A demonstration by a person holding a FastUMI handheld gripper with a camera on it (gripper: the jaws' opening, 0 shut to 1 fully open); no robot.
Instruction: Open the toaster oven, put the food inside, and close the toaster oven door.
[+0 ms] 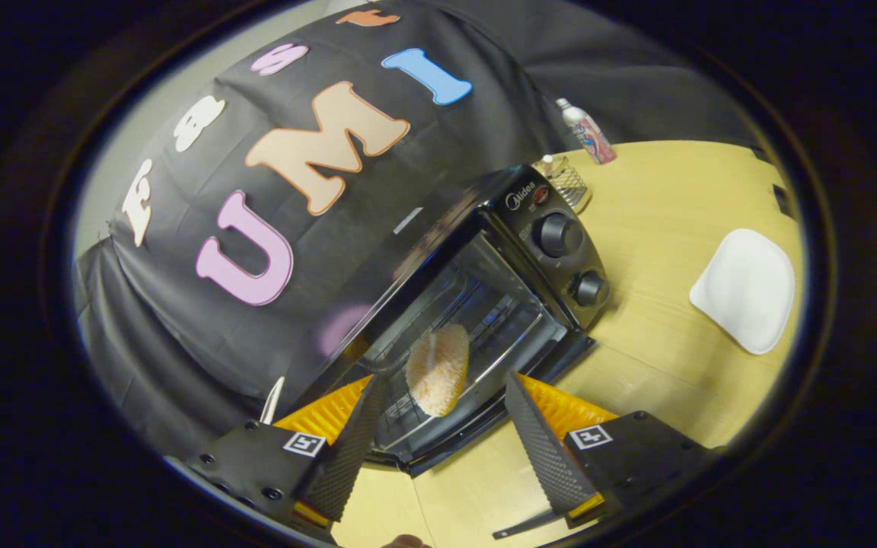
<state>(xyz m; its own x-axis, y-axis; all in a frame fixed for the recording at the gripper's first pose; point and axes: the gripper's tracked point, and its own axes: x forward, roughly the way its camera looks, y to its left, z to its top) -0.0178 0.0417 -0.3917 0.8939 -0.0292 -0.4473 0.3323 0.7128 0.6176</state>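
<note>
A black toaster oven [560, 236] with two knobs stands on the wooden table [667, 198], against the booth's black cloth wall. Its glass door [484, 415] hangs open, folded down toward me. A round breaded piece of food [438, 369] lies at the oven's mouth, over the wire rack; whether it rests on the rack or on the door I cannot tell. My gripper [442, 378] is open just in front of the oven. The food sits ahead of the fingers and in the gap between them, and neither finger touches it.
A white square plate [747, 289] lies on the table to the right of the oven. Behind the oven are a small wire basket [566, 183] and a white bottle with a pink label [587, 131]. Bare tabletop runs between oven and plate.
</note>
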